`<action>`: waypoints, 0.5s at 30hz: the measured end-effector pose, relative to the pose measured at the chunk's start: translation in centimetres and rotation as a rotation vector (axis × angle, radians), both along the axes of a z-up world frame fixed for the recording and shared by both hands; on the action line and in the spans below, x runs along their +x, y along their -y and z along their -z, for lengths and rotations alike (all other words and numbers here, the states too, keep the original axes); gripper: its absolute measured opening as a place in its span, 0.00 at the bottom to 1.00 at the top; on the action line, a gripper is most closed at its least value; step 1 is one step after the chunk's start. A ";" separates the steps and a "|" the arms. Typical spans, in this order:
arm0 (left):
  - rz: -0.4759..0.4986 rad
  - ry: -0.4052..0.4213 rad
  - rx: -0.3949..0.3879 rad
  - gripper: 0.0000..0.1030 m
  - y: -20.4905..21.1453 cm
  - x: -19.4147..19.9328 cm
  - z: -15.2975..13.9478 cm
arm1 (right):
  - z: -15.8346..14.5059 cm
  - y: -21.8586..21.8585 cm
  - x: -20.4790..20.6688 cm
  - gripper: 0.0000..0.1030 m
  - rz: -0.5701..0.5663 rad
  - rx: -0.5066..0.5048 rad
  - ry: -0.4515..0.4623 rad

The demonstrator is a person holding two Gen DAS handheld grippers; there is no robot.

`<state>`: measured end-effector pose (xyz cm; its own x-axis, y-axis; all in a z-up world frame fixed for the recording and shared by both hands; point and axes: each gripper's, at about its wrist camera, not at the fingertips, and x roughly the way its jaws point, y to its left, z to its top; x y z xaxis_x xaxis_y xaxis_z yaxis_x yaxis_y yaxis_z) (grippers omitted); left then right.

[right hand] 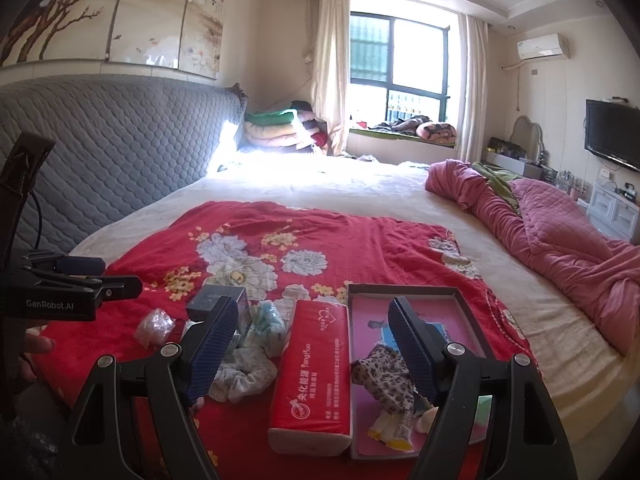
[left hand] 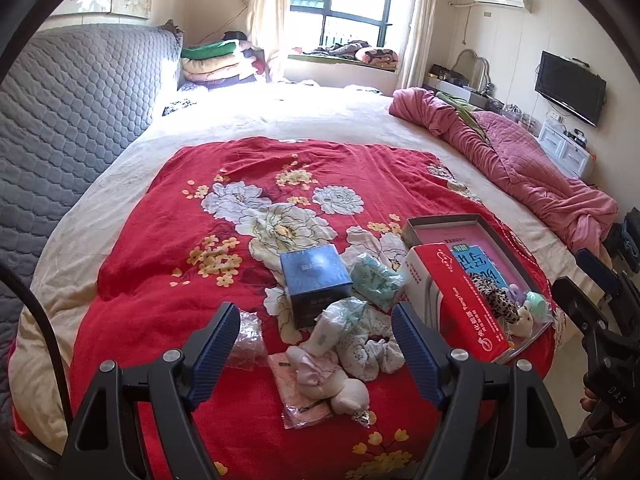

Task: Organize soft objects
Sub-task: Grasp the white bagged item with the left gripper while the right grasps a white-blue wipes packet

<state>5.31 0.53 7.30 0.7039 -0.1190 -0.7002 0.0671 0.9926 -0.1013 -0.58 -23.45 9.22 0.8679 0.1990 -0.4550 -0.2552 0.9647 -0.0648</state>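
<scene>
Both tongs hung over the near end of the bed, jaws spread wide with nothing between their ribbed blue pads. The left gripper (left hand: 316, 344) hovered above a heap of soft things on the red flowered blanket (left hand: 168, 240), a thin, wrinkled cloth printed with big white and small yellow blossoms. Straight below it lay a cream plush toy (left hand: 344, 388), lumpy and rounded, on a flat crinkly plastic bag (left hand: 292, 404). Touching the toy at about one o'clock sat a bundle of small pale socks (left hand: 368, 348), knitted and bunched. At twelve o'clock from the socks stood a dark blue box (left hand: 316, 280), square and glossy, and just to its right a mint patterned cloth (left hand: 378, 280), crumpled into a ball. A small clear wrapper (left hand: 246, 336) lay at nine o'clock, beside the left pad.

The right gripper (right hand: 312, 344) hung above a red tissue pack (right hand: 312, 376), a long soft brick in shiny film, leaning on the left rim of a shallow grey cardboard tray (right hand: 404, 289) with a pink lining. Inside the tray, at about five o'clock from the pack, lay a fuzzy leopard-print cloth (right hand: 384, 372), and below it a small yellow and white packet (right hand: 390, 430).

At two o'clock across the cream sheet a quilted pink duvet (right hand: 560, 232) was rumpled in a long roll. The grey padded headboard (right hand: 120, 148) curved at ten o'clock.
</scene>
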 end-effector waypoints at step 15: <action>-0.150 -0.018 -0.030 0.75 -6.6 0.1 1.8 | 1.5 -3.5 0.0 0.76 -0.102 -0.056 -0.031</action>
<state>5.42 7.10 5.54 0.7025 -0.0345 -0.7108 -0.0842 0.9878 -0.1312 -0.54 -19.92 7.74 0.8298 0.2591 -0.4943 -0.3545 0.9287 -0.1084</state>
